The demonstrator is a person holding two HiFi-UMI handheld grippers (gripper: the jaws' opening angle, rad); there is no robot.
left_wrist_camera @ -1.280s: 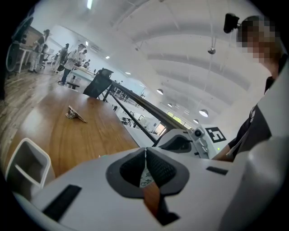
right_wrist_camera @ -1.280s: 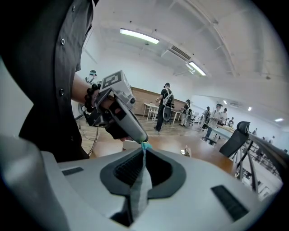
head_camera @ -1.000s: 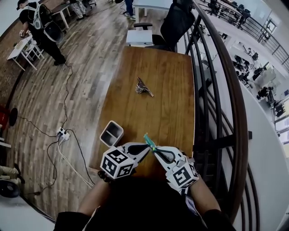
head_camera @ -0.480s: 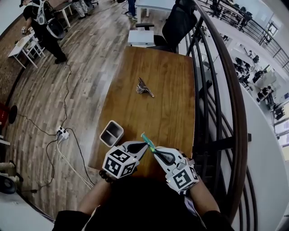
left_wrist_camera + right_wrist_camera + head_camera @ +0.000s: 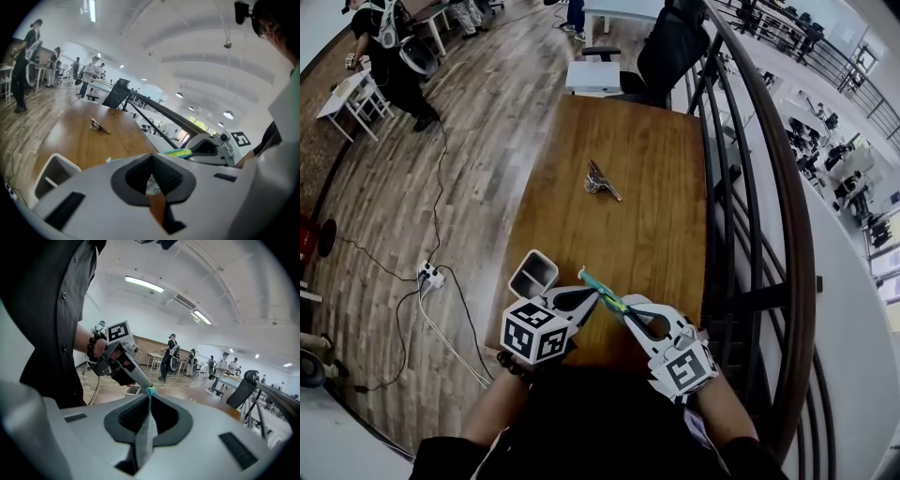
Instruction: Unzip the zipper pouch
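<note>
Head view looks steeply down on a long wooden surface (image 5: pixel 647 187) that stands on a plank floor (image 5: pixel 441 169), with a dark curved railing (image 5: pixel 759 169) along its right side and a black office chair (image 5: pixel 661 52) at its far end. At the near end the two tools meet tip to tip above the wood. The left hand-held gripper (image 5: pixel 594 298) has its jaws pressed together; in the left gripper view a brown tab and a bit of white printed fabric sit pinched between them. The right hand-held gripper (image 5: pixel 625 311) is likewise clamped, and the right gripper view shows a pale fabric edge running up between its jaws to a teal end at their tips. A white open-topped bin (image 5: pixel 534 275) stands on the surface just beside the left tool. The zipper pouch (image 5: pixel 602 292) is held off the surface between the two tools, seen edge-on as a slim teal strip slanting up to the left, near the bin. Well apart, about midway along the surface, lies a small brownish folded object (image 5: pixel 600 180) whose kind cannot be told.
</note>
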